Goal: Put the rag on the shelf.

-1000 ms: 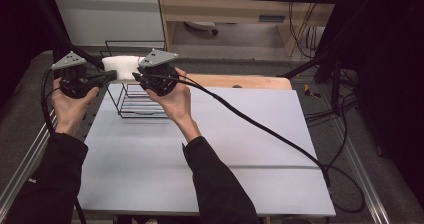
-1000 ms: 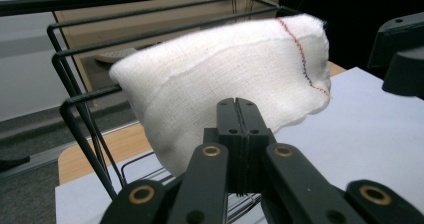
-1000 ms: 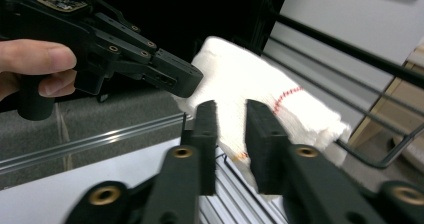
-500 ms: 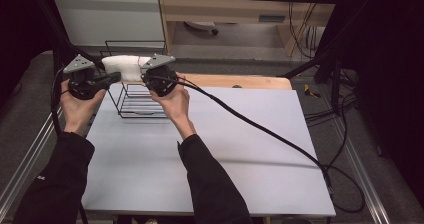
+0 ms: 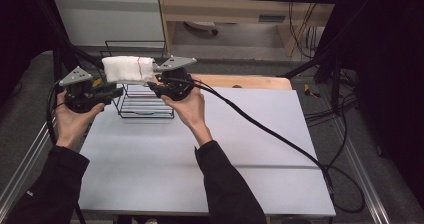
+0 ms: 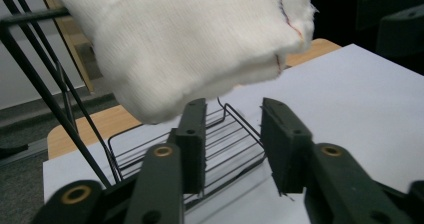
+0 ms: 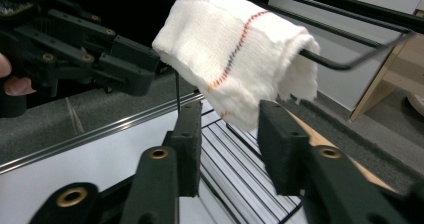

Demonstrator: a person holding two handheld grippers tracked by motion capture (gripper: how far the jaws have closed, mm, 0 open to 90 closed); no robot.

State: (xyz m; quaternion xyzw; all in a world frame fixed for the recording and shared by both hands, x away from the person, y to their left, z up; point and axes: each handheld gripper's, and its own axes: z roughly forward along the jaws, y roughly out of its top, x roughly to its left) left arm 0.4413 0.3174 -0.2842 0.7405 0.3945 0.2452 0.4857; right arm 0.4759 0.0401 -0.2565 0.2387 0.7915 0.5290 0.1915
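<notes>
White tabletop [image 5: 240, 149] on a metal frame, grey floor around it, dark at both sides of the room. Wooden board [image 5: 250, 81] along the table's far edge, pale cabinet or shelf unit behind it; details back there too dim to make out. Cables [image 5: 320, 109] run on the floor at right.

Black wire rack [image 5: 145, 101] stands at the table's far left. White cloth [image 5: 129, 69], folded, with a thin red stitched line, hangs over the rack's top bar. How it's folded on the back side is hidden. High view cuts off the rack's upper frame behind the cloth.

Left gripper [image 5: 111, 92] sits just left of the rack, below the cloth. Left gripper view: jaws apart, nothing between them, cloth above and beyond the tips, not touching. Right gripper [image 5: 154, 88] is just right of the cloth. Right gripper view: jaws spread, empty gap, cloth's lower edge just above and beyond the tips; can't tell if it brushes them. From above, the grey plates and hands cover most of both jaw sets.

Person's forearms in dark sleeves [image 5: 225, 184] come in from the bottom, cut off by the frame edge. Right gripper's black cable [image 5: 280, 139] trails across the table to the right edge.
</notes>
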